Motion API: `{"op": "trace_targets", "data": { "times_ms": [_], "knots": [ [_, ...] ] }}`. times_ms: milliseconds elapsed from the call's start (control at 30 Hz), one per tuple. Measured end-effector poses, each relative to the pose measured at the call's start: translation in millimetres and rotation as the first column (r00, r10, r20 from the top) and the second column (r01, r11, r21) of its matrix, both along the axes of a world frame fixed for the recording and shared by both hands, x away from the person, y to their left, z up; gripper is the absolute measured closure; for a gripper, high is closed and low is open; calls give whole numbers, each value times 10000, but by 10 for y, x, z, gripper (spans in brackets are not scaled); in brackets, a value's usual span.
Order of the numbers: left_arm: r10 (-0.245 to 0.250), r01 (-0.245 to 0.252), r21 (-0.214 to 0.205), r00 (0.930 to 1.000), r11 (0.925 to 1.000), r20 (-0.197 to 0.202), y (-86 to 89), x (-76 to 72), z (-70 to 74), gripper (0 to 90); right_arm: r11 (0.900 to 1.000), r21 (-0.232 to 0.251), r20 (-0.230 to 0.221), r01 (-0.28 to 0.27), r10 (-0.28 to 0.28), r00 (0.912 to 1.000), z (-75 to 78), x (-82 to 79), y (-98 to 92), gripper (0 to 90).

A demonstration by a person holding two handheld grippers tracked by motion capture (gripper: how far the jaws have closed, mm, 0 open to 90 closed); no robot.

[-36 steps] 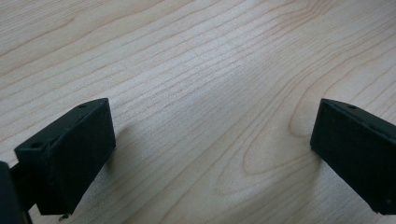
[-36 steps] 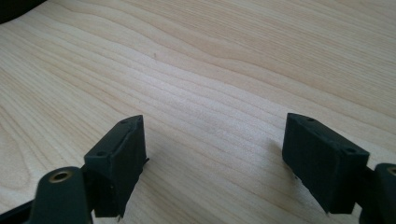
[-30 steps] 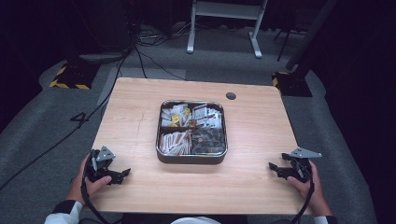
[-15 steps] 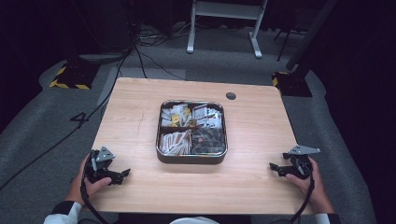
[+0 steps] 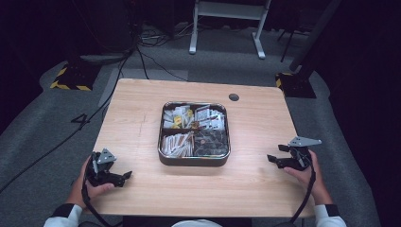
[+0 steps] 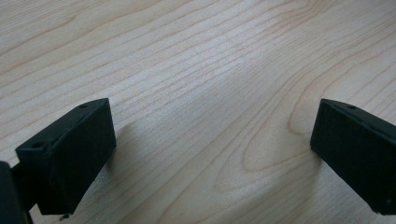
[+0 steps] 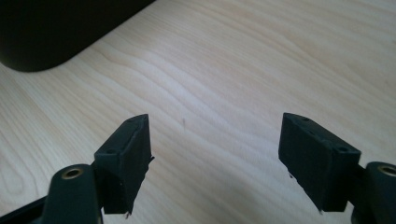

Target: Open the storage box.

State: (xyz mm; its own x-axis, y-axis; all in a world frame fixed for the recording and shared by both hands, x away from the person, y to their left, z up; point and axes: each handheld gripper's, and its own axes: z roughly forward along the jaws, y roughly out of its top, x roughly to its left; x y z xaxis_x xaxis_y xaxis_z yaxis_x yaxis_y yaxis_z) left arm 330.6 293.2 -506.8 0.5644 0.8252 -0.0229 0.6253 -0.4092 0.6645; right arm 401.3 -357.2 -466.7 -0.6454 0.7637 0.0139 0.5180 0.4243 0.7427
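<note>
A dark metal tray (image 5: 194,160) with four compartments sits in the middle of the wooden table (image 5: 142,109); it holds several small packets and sachets. My left gripper (image 5: 124,177) rests near the table's front left corner, held by a hand, its jaws open over bare wood (image 6: 210,130). My right gripper (image 5: 273,160) sits at the front right, also open with nothing between its fingers (image 7: 126,154). In the right gripper view the tray's dark wall (image 7: 56,32) shows at the upper left, well ahead of the jaws.
A round cable hole (image 5: 233,97) lies in the table top behind the tray. Grey carpet with cables (image 5: 142,56) and a white stand's legs (image 5: 227,28) lie beyond the far edge. Black floor weights with yellow stripes (image 5: 71,80) stand at the left.
The right gripper has shifted slightly toward the table's front edge. The left gripper and the tray have stayed put.
</note>
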Motion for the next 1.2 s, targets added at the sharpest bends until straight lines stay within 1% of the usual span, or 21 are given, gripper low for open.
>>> {"op": "trace_targets", "data": {
  "times_ms": [67, 200, 333, 500, 600, 667, 800, 867, 967, 1033, 1133, 1200],
  "knots": [
    [-2, 2, -1, 10000, 10000, 4, 0, 0, 0, 4, 9999, 15, 58, -155, 155, 9999, 50, 48, 75, 261],
    [0, 0, 6, 10000, 10000, 6, -1, 2, 0, 3, 9987, -106, 257, -499, 501, 9984, 152, 119, 232, 279],
    [-31, 31, 46, 10000, 10000, -21, -3, 10, 4, 3, 9960, -110, 424, -887, 891, 9951, 237, 219, 402, 285],
    [-44, 44, 60, 10000, 10000, -20, -3, 11, 4, 4, 9913, -164, 674, -1305, 1314, 9890, 357, 314, 604, 296],
    [-50, 50, 59, 10000, 10000, -18, -3, 12, 4, 3, 9881, -123, 706, -1531, 1536, 9856, 405, 366, 716, 296],
    [-58, 59, 62, 10000, 10000, -2, -3, 13, 4, 3, 9859, -241, 748, -1659, 1672, 9831, 431, 395, 793, 297],
    [-10, 10, 29, 10000, 10000, 10, -6, 7, 2, 5, 9811, -169, 861, -1926, 1934, 9773, 504, 448, 928, 297],
    [6, -6, -3, 10000, 10000, -15, -7, 4, 1, 5, 9796, -235, 913, -1996, 2009, 9753, 531, 462, 989, 297],
    [-55, 55, 41, 10000, 10000, 21, -2, 9, 2, 5, 9755, -236, 1009, -2186, 2199, 9703, 569, 486, 1089, 297],
    [-63, 63, 42, 10000, 10000, 20, -2, 10, 2, 5, 9716, -337, 1030, -2344, 2366, 9661, 590, 504, 1170, 296],
    [-40, 40, 11, 10000, 10000, 3, -4, 8, 1, 5, 9682, -364, 1077, -2476, 2501, 9622, 608, 531, 1257, 296],
    [-32, 32, 16, 10000, 10000, 4, -5, 7, 1, 5, 9659, -414, 1021, -2556, 2586, 9606, 616, 556, 1319, 289]
  ]
}}
